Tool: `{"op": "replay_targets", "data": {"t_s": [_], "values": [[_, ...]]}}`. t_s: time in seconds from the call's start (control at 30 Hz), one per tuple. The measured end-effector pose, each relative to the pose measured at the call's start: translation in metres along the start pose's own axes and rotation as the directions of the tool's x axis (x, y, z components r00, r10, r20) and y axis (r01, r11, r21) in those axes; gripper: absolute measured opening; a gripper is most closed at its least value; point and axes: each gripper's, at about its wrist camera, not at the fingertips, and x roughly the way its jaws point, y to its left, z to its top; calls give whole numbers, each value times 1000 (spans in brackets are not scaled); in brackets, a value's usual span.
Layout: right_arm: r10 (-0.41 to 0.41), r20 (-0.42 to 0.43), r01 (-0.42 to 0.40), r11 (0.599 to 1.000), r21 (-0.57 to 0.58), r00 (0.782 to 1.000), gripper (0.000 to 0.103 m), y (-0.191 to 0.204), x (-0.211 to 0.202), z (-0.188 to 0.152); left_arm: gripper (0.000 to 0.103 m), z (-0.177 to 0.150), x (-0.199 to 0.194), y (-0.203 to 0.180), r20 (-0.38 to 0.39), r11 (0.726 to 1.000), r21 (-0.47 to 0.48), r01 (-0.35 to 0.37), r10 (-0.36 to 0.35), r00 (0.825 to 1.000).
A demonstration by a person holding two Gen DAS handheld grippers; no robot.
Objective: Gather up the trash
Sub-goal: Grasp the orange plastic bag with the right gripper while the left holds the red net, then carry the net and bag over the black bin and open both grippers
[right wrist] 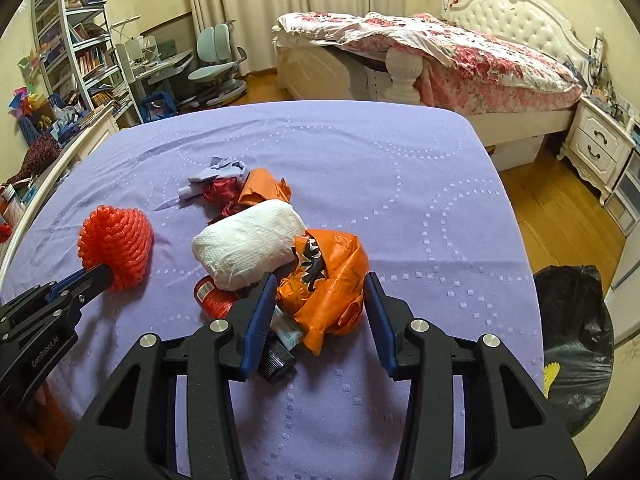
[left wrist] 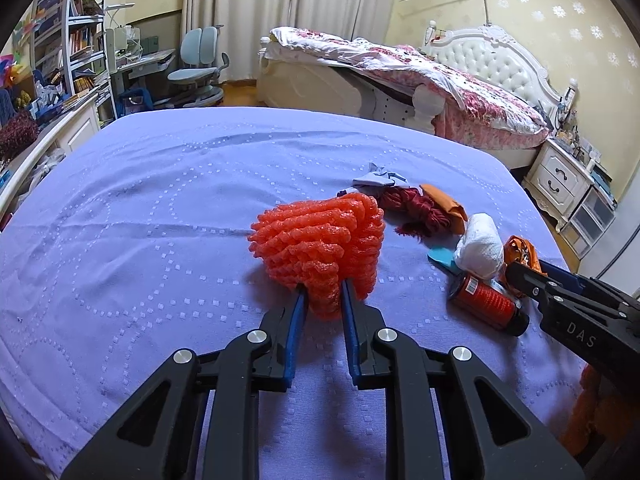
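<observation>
The left tool (left wrist: 323, 286) is pinched narrow on the lower edge of the red foam net (left wrist: 320, 244), its blue pads sunk into the mesh, so that piece counts as held. The net bulges up and away from the fingertips, resting lightly on the purple-covered surface (left wrist: 160, 200) or just above it; I cannot tell which.

The right tool (right wrist: 320, 280) stands at a middling width around the crumpled orange plastic bag (right wrist: 326, 280). The left pad is against the bag's side, next to the white paper wad (right wrist: 248, 246); the right pad looks just shy of the bag or barely touching, so the grip does not yet read as firm. The bag is roughly as broad as it is long, lying straight ahead between the fingers, so closing squarely should catch it.

Taking the orange plastic bag as the landmark: the white paper wad lies touching it on the left and slightly beyond; a red-labelled bottle (right wrist: 214, 294) with a black cap pokes out from under the wad, near-left of the bag; a dark red yarn tangle (right wrist: 218, 196), another orange scrap (right wrist: 262, 188) and a pale blue crumpled paper (right wrist: 218, 176) sit farther beyond it; the foam net is well to its left. A black bin bag (right wrist: 576, 336) hangs off the surface's edge to the bag's right, nearer the right hand than the left, and that is probably where both pieces must go. The left hand's load would have to cross the whole pile to get there.
</observation>
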Motion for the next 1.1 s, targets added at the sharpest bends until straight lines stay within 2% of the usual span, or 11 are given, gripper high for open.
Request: {"op": "replay_targets", "data": {"t_s": [0.23, 0.6, 0.8, 1.1], "values": [[-4, 33, 4, 1000, 12, 999, 42, -7, -12, -6, 19, -1, -8, -5, 18, 1000, 6, 22, -22, 1000], [-56, 79, 54, 998, 26, 995, 42, -32, -42, -22, 18, 1, -25, -27, 51, 998, 30, 64, -66, 997], [-92, 103, 87, 995, 51, 990, 42, -52, -58, -29, 18, 0, -31, -52, 62, 992, 73, 103, -108, 992], [-179, 126, 160, 976, 149, 976, 42, -107, -81, -39, 18, -2, -32, -115, 57, 964, 185, 190, -204, 977]]}}
